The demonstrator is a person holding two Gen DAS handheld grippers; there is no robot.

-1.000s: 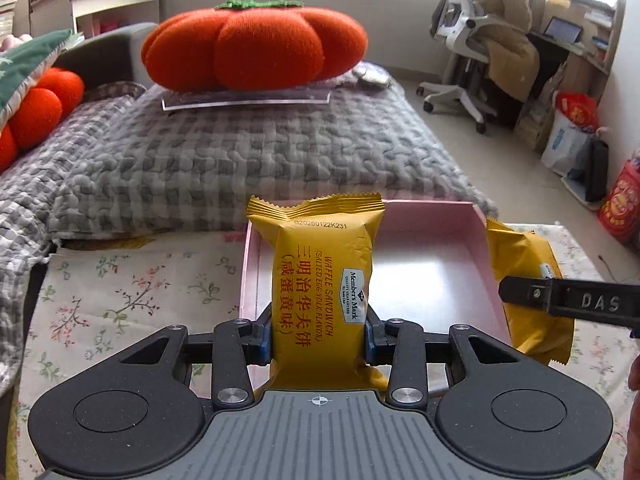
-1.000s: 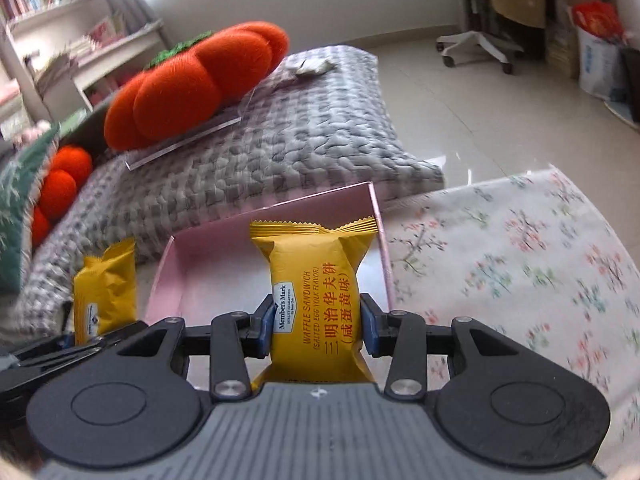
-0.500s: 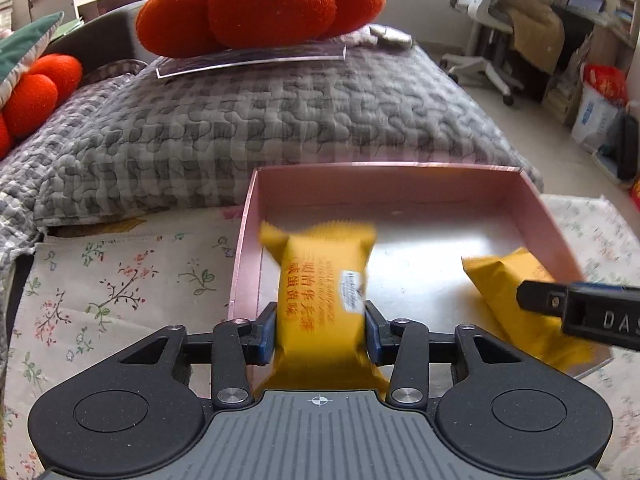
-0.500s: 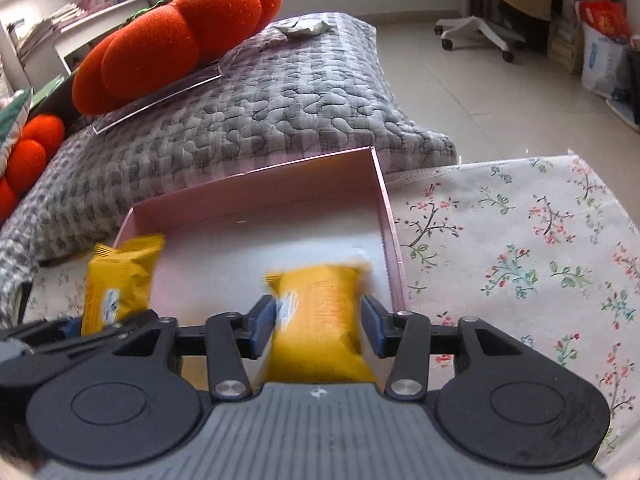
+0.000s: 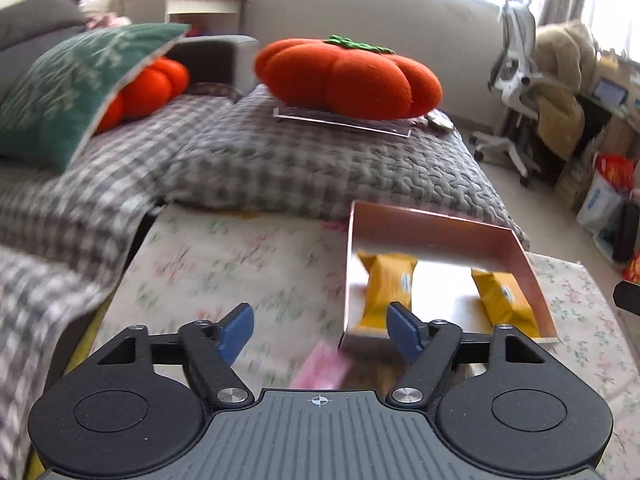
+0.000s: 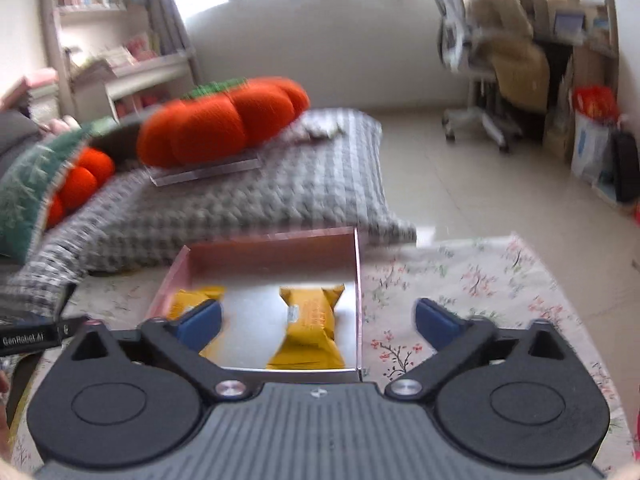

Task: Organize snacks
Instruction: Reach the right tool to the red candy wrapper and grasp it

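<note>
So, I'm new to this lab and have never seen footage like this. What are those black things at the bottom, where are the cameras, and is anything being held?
There is no robot here: a person holds one hand tool in each hand, and each tool carries a wide-angle camera looking forward along its two fingers. The black shapes are the tools themselves. One picture is from the left gripper, the other from the right gripper. Both have their blue-padded jaws spread wide and hold nothing. On the floral tablecloth sits a pink box with two yellow snack packets lying inside: the left packet and the right packet. Behind are a grey quilted cushion and an orange pumpkin pillow.
</note>
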